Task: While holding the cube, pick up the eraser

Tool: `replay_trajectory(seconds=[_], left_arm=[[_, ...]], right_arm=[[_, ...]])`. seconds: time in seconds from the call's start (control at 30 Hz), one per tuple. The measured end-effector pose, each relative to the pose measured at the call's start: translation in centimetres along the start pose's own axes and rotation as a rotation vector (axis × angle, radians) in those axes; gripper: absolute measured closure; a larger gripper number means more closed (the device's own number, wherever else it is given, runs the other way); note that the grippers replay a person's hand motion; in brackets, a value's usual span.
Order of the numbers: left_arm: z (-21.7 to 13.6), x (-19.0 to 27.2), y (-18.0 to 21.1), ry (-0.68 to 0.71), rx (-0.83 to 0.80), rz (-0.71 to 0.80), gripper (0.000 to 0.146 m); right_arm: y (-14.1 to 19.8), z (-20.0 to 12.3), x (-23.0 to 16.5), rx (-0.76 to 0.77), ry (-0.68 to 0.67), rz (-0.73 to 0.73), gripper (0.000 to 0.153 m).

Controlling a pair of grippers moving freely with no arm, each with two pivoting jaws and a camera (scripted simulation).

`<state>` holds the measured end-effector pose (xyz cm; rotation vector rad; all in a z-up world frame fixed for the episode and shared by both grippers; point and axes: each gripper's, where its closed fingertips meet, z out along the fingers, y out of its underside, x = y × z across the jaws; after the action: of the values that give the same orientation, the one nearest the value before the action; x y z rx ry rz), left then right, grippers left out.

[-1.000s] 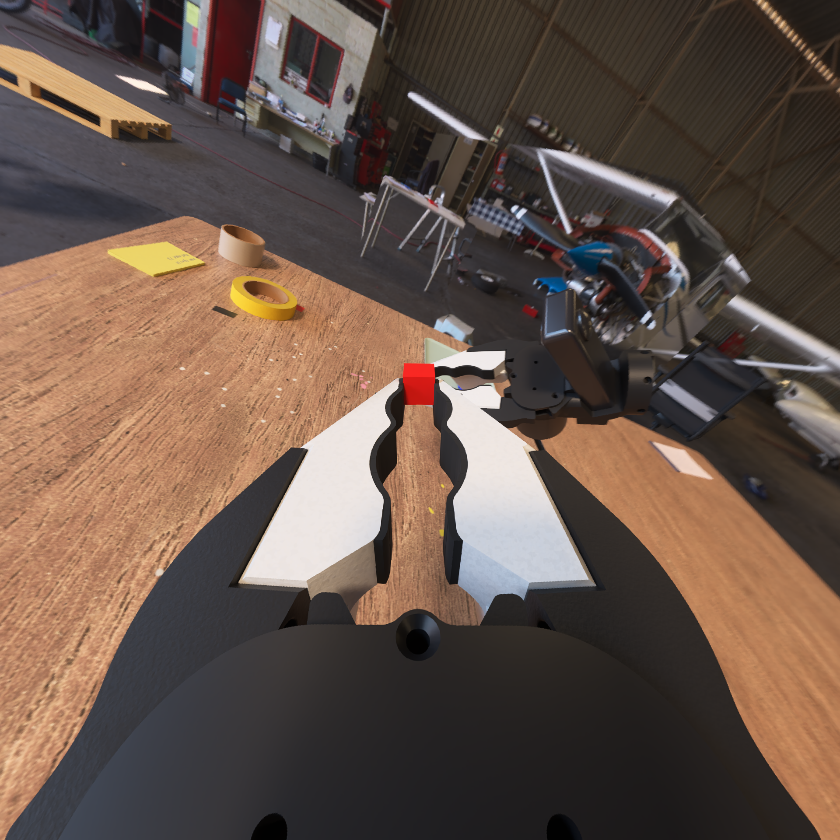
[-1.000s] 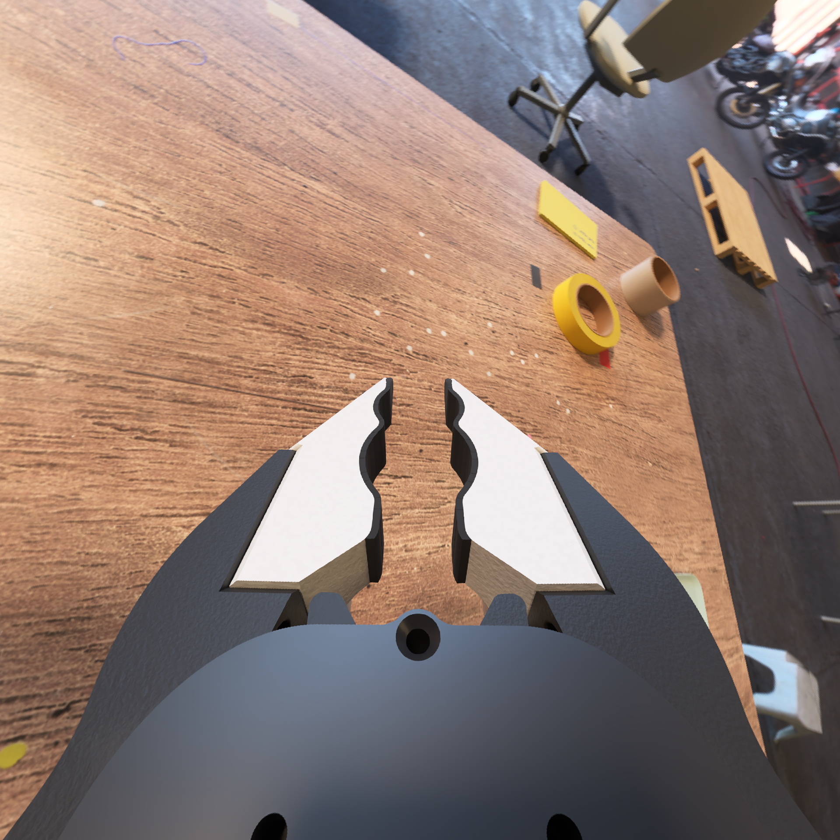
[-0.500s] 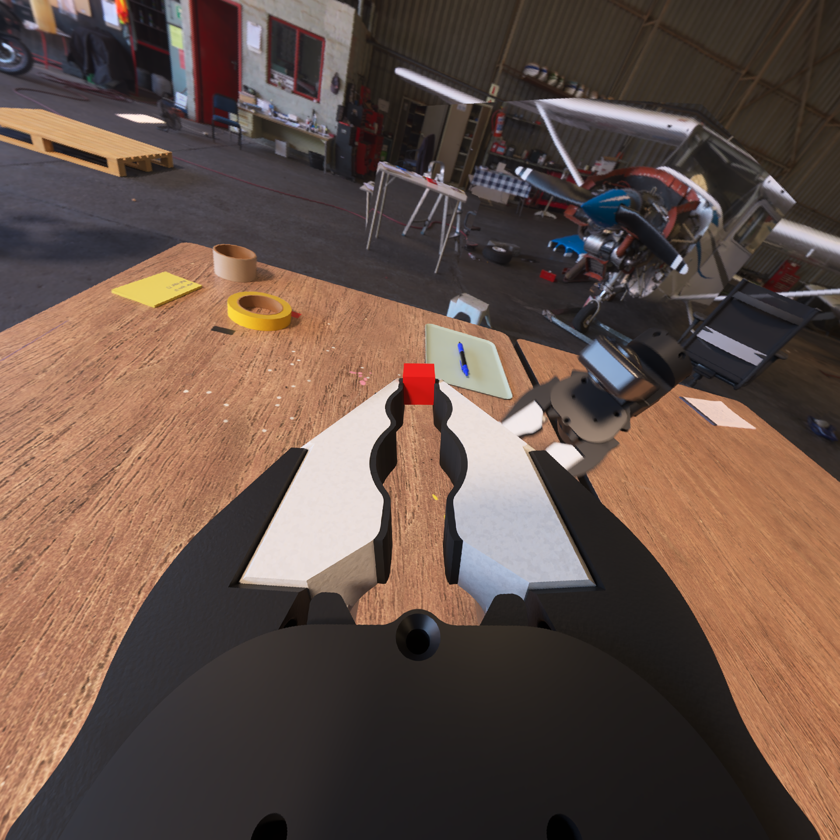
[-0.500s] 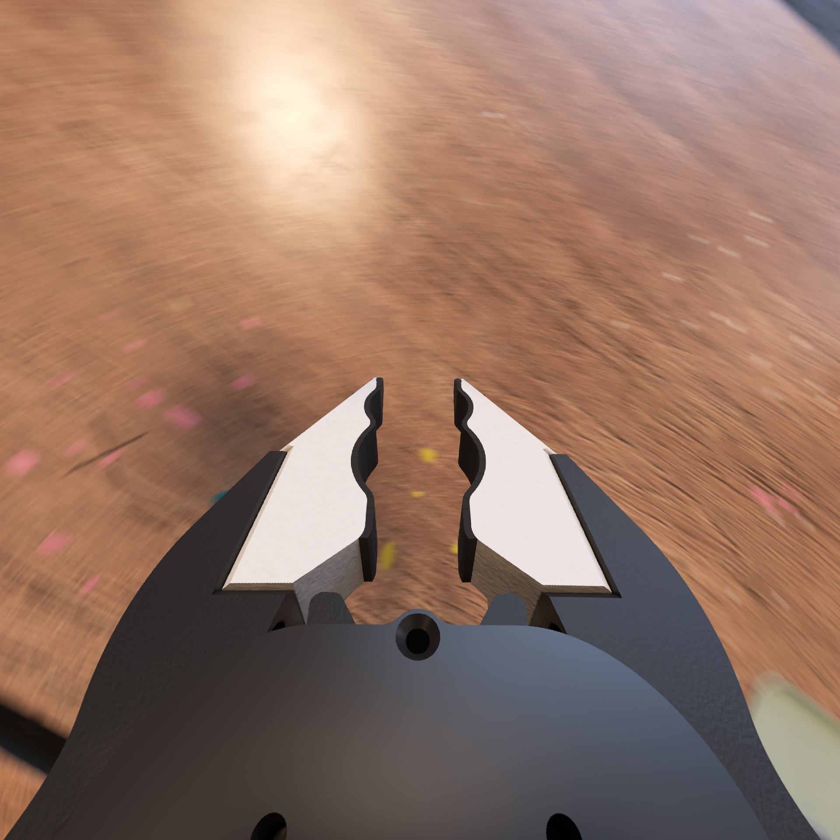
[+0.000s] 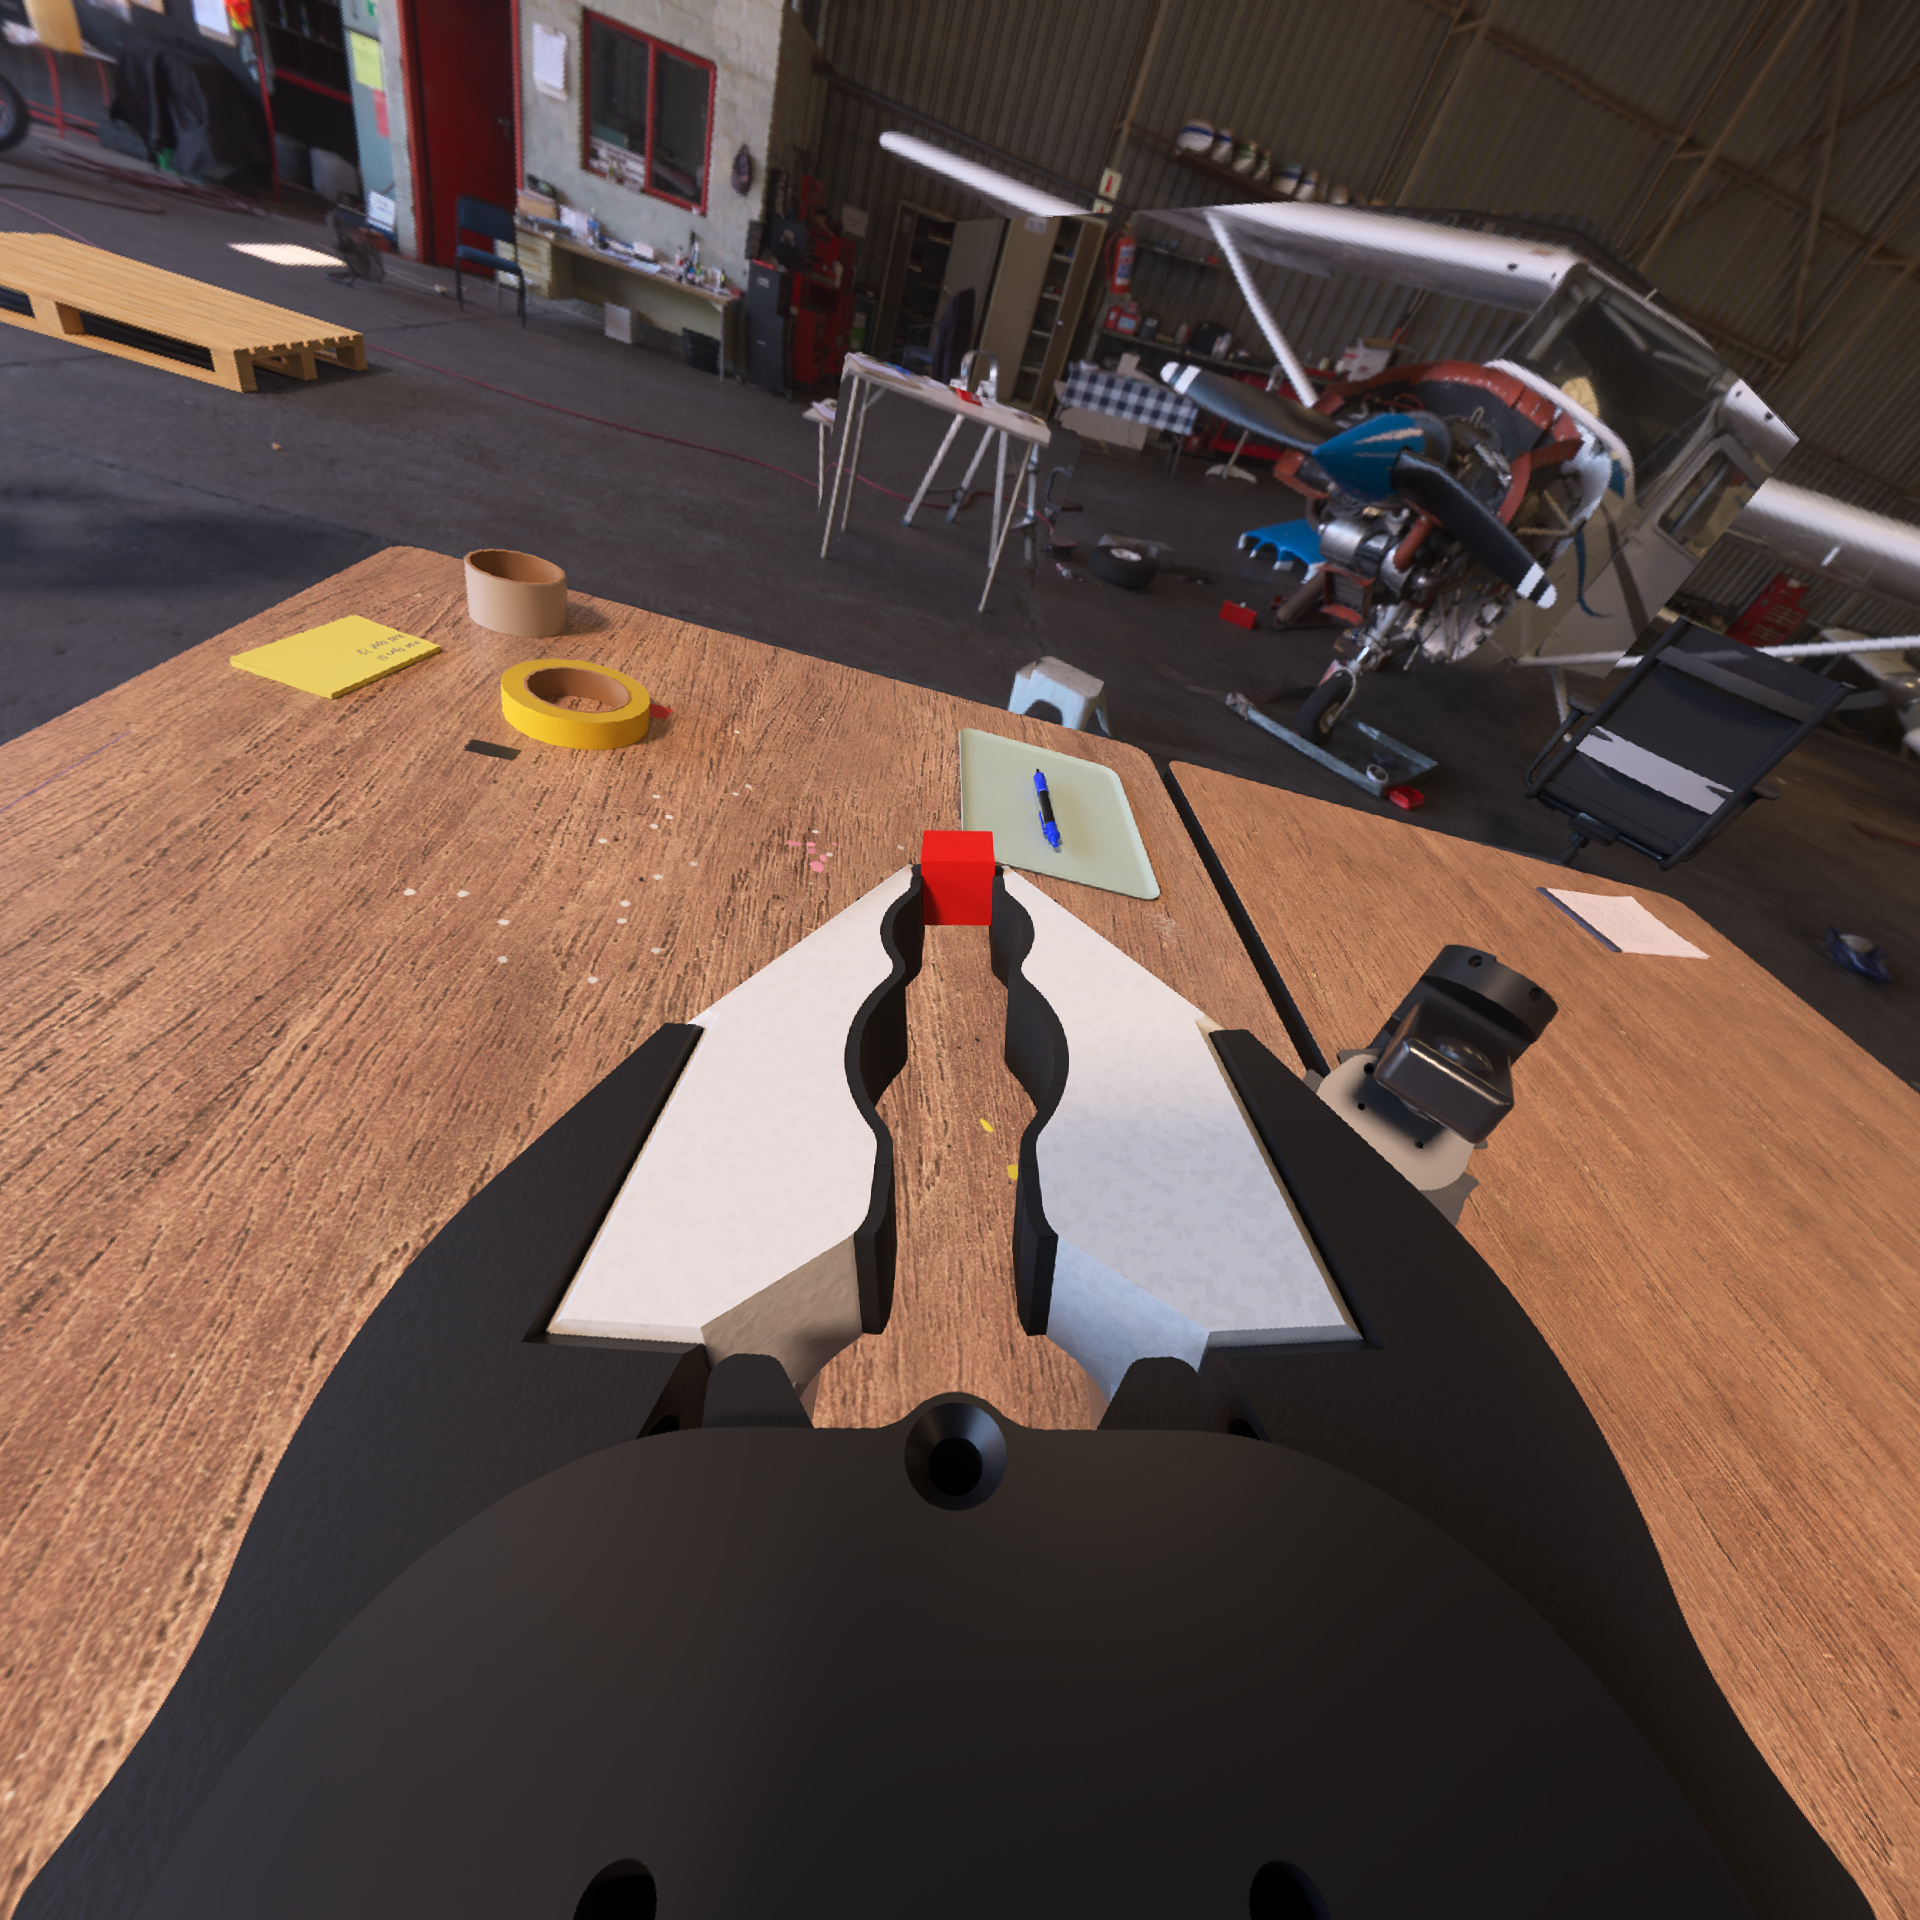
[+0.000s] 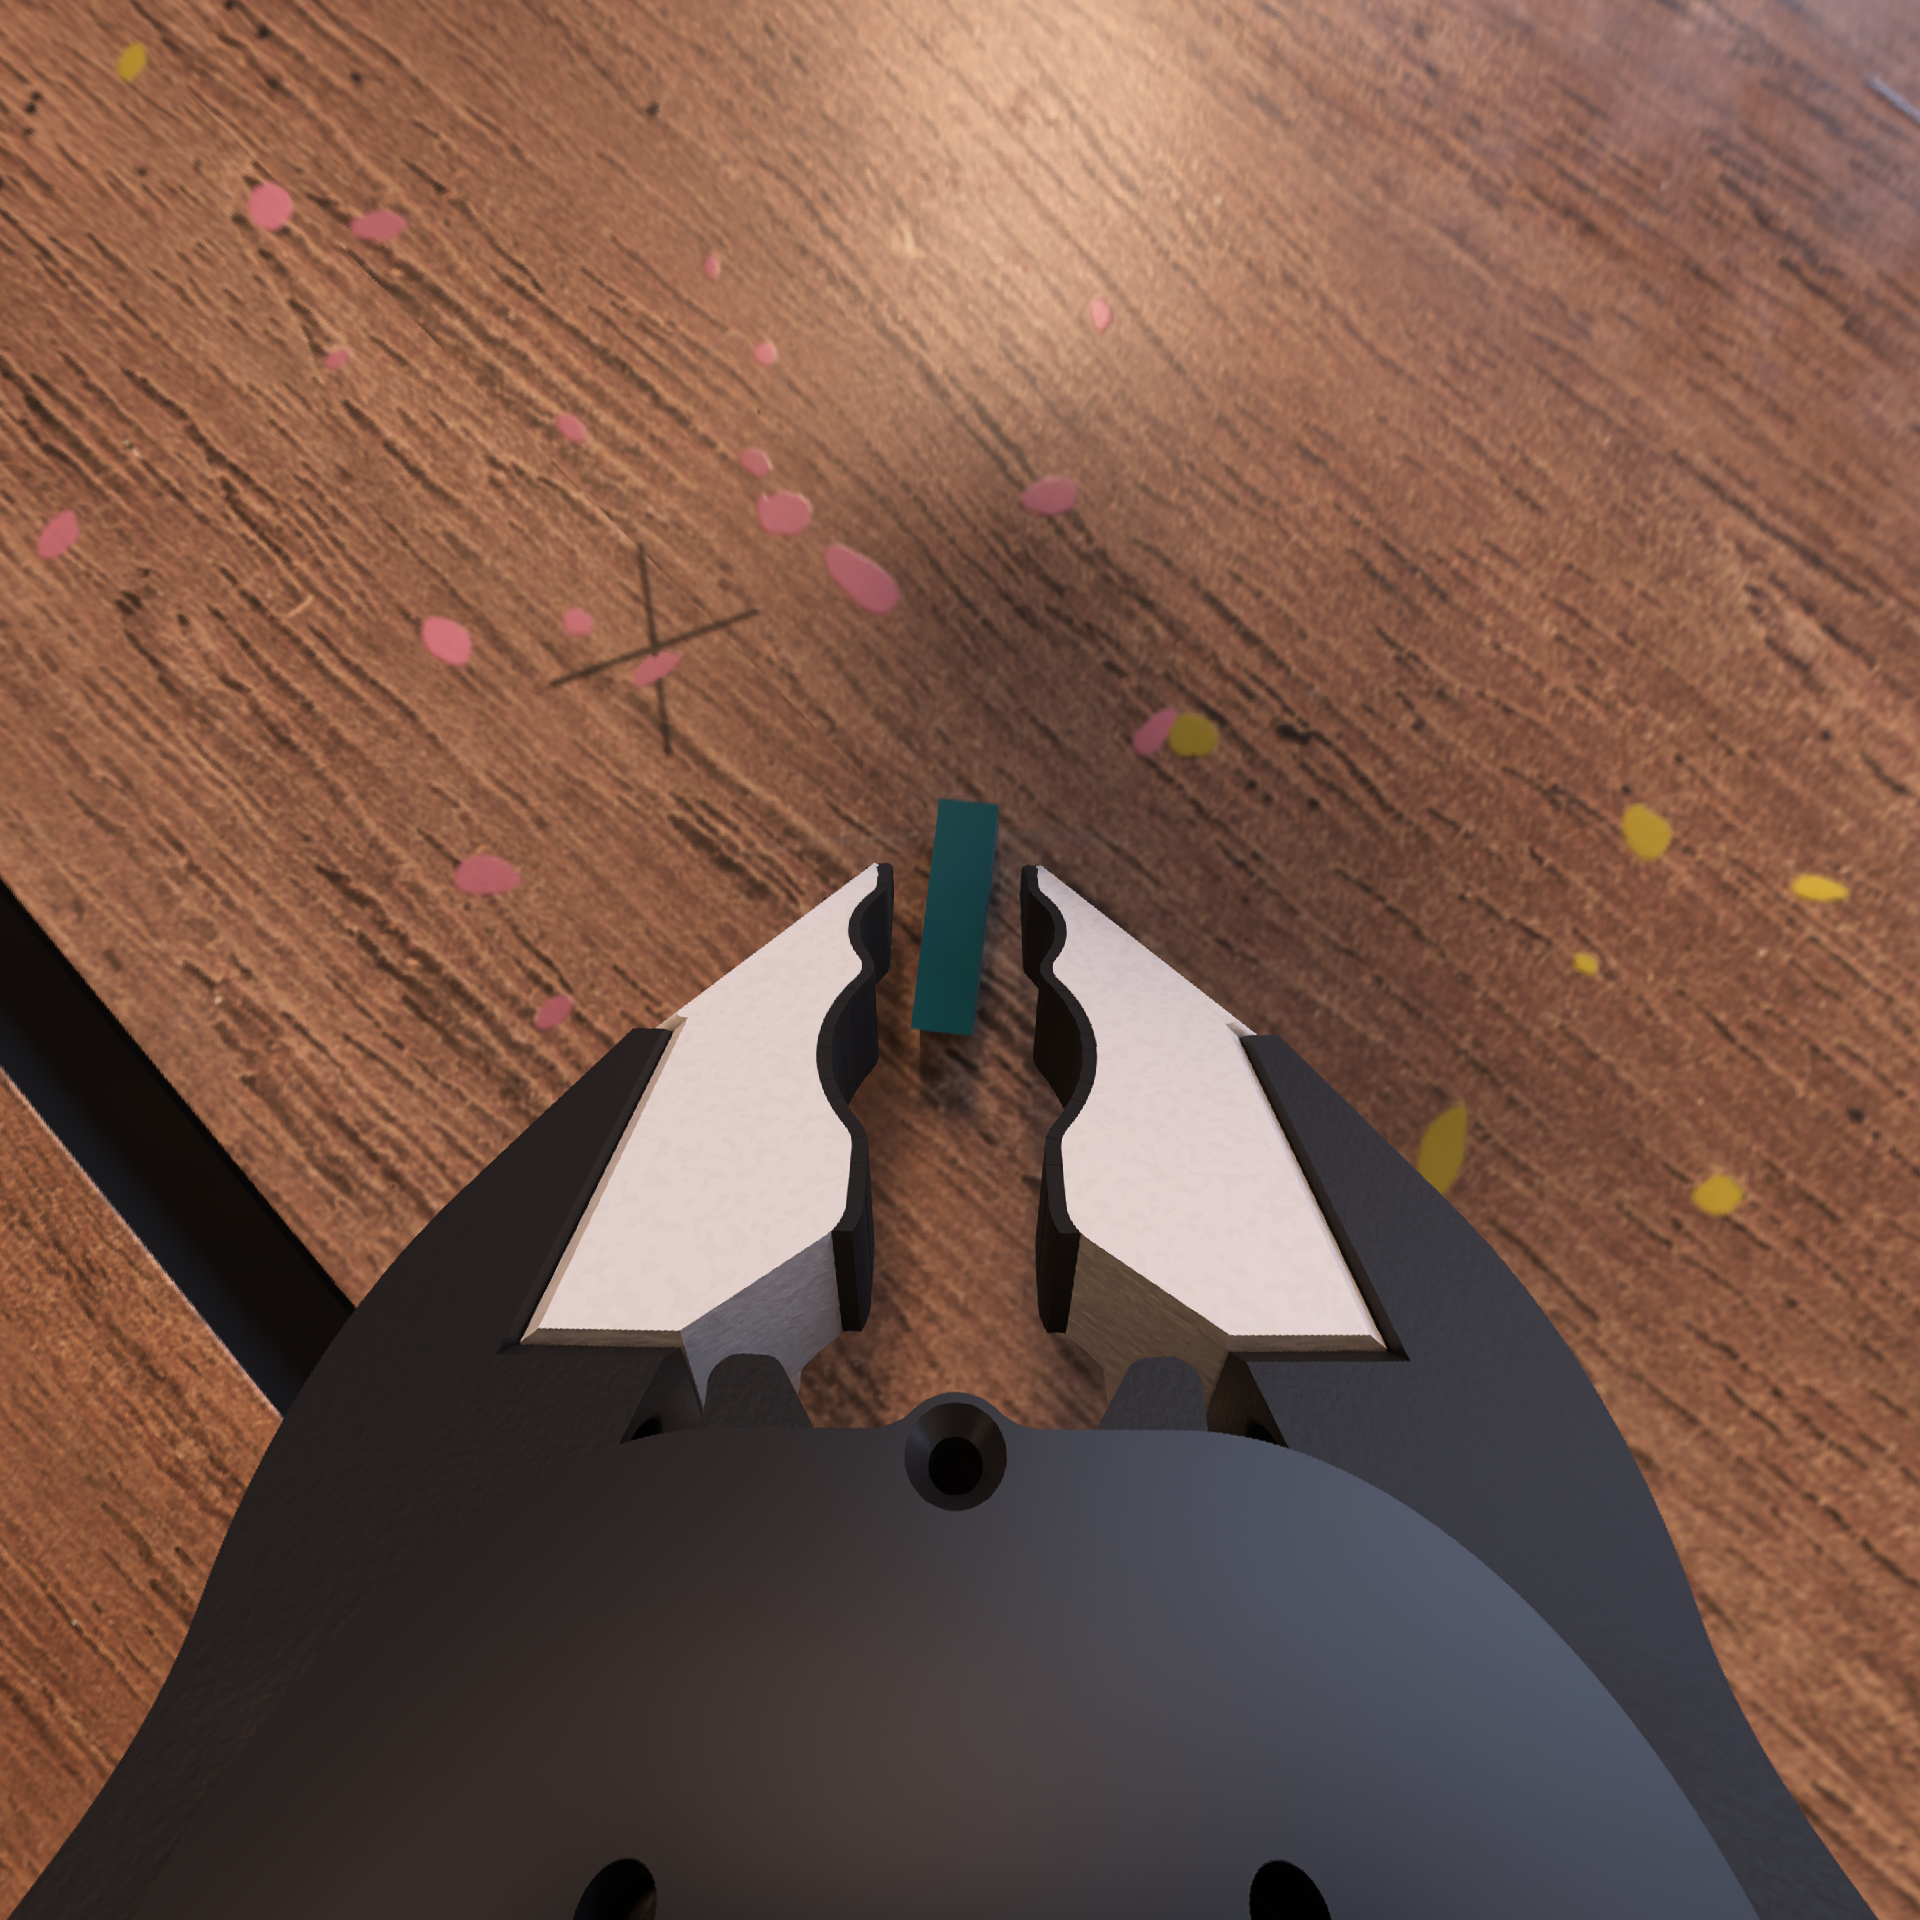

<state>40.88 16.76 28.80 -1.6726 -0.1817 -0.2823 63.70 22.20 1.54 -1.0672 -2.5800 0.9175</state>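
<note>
While left gripper [image 5: 957, 883] pinches red cube [image 5: 957, 876] at fingertips, right gripper [image 6: 957, 883] parted, straddling teal eraser [image 6: 955, 918] on wooden table [image 6: 1351, 416], not touching.

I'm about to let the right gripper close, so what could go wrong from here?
The eraser lies loose between the open right gripper, nearer its left finger; closing may push or twist it.

The left gripper holds the red cube only at its fingertips, so a jolt could drop it.

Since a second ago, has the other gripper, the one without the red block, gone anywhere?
Yes. In the left wrist view the right gripper has dropped from beside the red cube toward the table, near the dark seam. Its own view now shows the teal eraser.
</note>
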Motion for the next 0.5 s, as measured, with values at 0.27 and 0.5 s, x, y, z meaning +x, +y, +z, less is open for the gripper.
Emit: replay_trajectory(seconds=[0.27, 0.5], left_arm=[[-0.45, -0.49, -0.18, -0.001, 0.011, -0.015, 0.135], [-0.42, -0.33, -0.07, 0.004, 0.005, -0.012, 0.135]], right_arm=[[0.54, 0.37, -0.13, 0.058, 0.047, -0.014, 0.137], [0.52, 0.47, -0.03, 0.141, 0.055, 0.044, 0.137]])
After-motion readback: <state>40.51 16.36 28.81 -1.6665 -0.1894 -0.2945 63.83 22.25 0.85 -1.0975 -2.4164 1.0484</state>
